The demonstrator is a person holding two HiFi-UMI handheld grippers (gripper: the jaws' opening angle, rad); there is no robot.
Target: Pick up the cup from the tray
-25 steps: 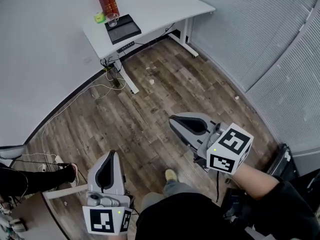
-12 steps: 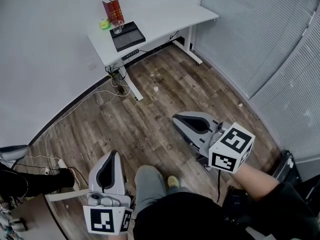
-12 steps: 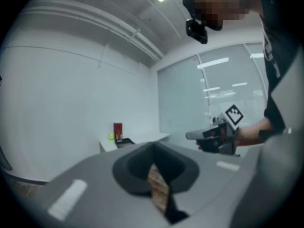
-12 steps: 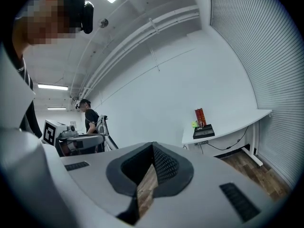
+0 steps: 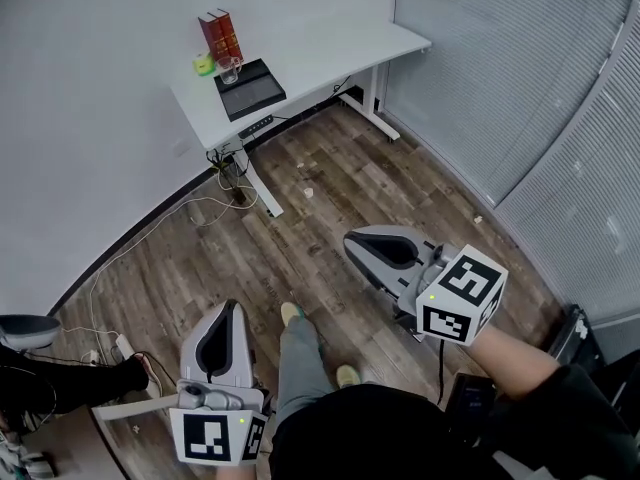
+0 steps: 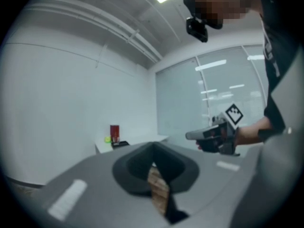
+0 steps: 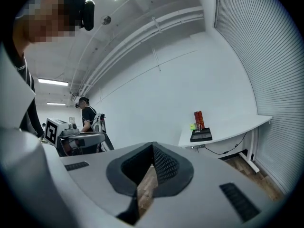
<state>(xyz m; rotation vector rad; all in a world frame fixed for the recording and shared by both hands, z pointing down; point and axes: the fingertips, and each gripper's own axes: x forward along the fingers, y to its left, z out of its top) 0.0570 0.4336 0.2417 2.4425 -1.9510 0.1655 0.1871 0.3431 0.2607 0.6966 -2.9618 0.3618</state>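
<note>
Head view: approach step. One cup (image 5: 231,69) stands at the far end of one tray (image 5: 250,88) on the counter (image 5: 330,53), well apart from me (two red books (image 5: 219,34) behind it).

Left gripper view: left hand-held gripper (image 6: 153,147) closed, empty.

Right gripper view: right hand-held gripper (image 7: 153,145) likewise. Next I must close in and open one.

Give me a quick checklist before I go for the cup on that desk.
1. Cup spotted, upright by the tray at its far corner: ok.
2. Cup within reach: not ok, the desk is across the floor.
3. Left gripper empty: ok, shut on nothing.
4. Right gripper empty: ok, shut on nothing.
5. A gripper open for grasping: not ok.
6. Room around cup: cannot tell; red box and green object sit close.
</note>
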